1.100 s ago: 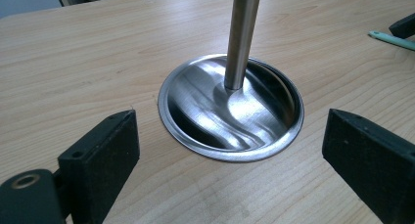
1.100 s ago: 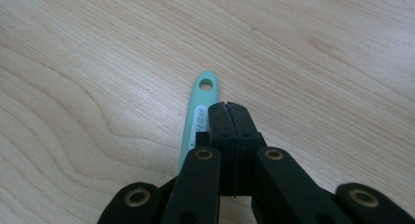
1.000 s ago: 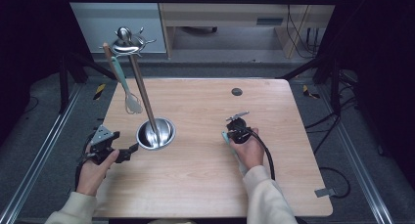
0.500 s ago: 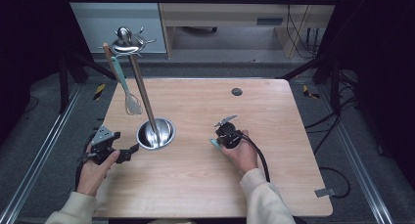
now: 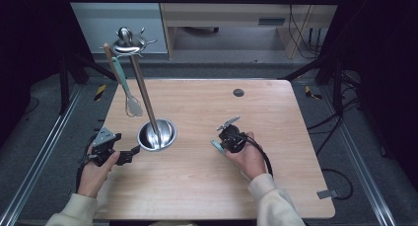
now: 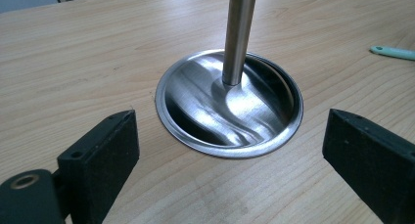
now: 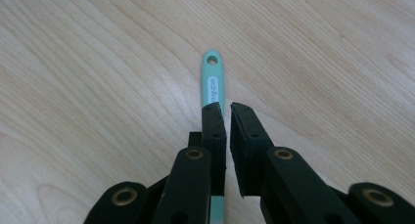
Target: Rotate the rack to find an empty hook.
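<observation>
below the high camera, the right gripper (image 5: 220, 143) sits over the middle-right of the wooden table (image 5: 207, 186), just right of the steel stand's round base (image 5: 156, 135). its own view shows a mint-green utensil handle (image 7: 214, 79) running between the two black jaws, the end with the hanging hole poking out ahead of the tips; the jaws are nearly together and have just been opening a little, with a thin gap visible beside the handle, so whether the pads press on it is unclear. the left gripper (image 5: 129, 155) rests at the table's left edge, jaws spread wide with nothing between them, facing the base and pole (image 6: 238, 35). a green whisk (image 5: 126, 90) hangs from the stand's top.
</observation>
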The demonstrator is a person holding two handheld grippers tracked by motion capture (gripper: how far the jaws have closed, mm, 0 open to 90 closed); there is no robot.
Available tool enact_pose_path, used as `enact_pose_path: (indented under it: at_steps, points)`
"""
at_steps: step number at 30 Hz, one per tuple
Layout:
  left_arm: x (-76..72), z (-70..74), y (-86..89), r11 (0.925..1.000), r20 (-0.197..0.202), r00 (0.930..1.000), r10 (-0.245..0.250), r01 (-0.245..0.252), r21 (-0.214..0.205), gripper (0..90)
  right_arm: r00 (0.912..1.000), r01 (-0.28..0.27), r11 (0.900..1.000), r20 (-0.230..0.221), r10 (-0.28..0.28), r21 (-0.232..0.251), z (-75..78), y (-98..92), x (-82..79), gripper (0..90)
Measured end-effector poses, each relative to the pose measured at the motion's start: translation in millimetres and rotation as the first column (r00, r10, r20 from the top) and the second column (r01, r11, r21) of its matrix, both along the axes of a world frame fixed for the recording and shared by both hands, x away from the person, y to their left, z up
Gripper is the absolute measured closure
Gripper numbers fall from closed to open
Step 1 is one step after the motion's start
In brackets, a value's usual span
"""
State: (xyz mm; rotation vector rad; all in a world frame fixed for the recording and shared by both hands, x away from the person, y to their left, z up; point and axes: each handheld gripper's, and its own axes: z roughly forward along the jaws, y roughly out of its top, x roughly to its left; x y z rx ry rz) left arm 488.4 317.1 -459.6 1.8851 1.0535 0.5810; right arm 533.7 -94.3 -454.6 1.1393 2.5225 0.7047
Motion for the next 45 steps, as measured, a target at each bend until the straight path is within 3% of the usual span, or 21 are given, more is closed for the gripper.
enact_pose_path:
  at_steps: [10,26,45]
  points:
    - [0.2,-1.2,1.6,1.0,-0.006,1.0,0.002,-0.002,0.005,6.2,0.9995,0.009,0.9997,-0.03,-0.009,-0.025,7.5,-8.3,-10.1,77.0]
    - [0.1,-3.1,-0.6,0.9997,-0.016,0.9999,-0.004,0.004,0.025,6.0,0.9967,0.011,0.9981,-0.079,-0.015,-0.06,7.3,-16.6,-13.9,69.9]
    - [-0.1,-3.6,-1.4,0.9993,-0.022,0.9997,-0.013,0.013,0.036,5.8,0.988,0.003,0.9954,-0.153,-0.018,-0.096,-0.9,-15.6,-10.7,68.7]
